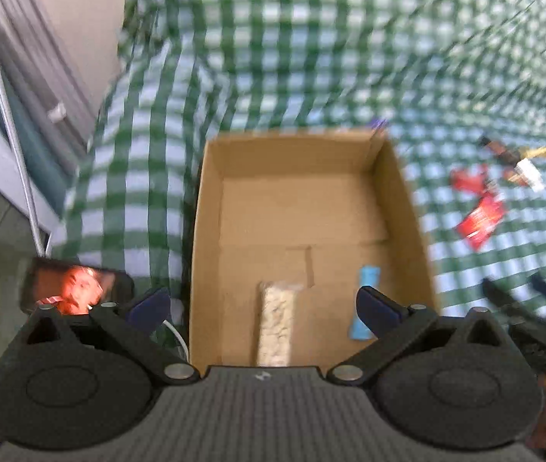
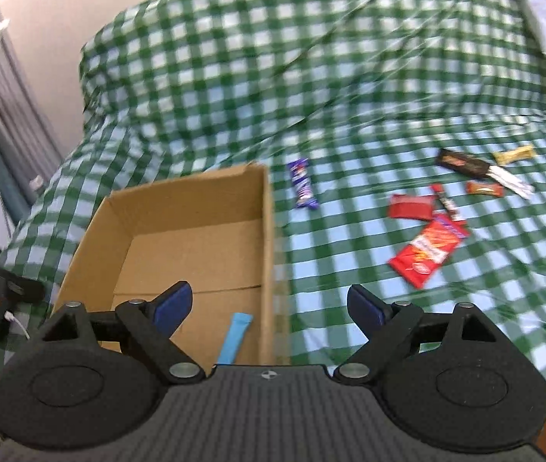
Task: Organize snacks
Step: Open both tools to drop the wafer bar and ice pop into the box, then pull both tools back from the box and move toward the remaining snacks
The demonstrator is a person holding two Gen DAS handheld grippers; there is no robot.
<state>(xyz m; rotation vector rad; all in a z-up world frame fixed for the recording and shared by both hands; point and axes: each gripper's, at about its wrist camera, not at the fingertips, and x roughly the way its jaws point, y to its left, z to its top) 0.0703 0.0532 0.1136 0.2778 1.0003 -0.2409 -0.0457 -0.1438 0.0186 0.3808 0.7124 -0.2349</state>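
An open cardboard box [image 1: 303, 177] holds a pale bar [image 1: 276, 325] and a blue stick [image 1: 365, 304]; red packets [image 2: 427, 246] lie outside.

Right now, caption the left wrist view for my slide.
Open left gripper above brown cardboard box holding pale rice bar and blue wrapper.

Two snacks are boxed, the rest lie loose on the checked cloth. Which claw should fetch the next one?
Right, probably. The right claw is open, empty, facing the purple bar and red packet. The left claw hangs over the cardboard box.
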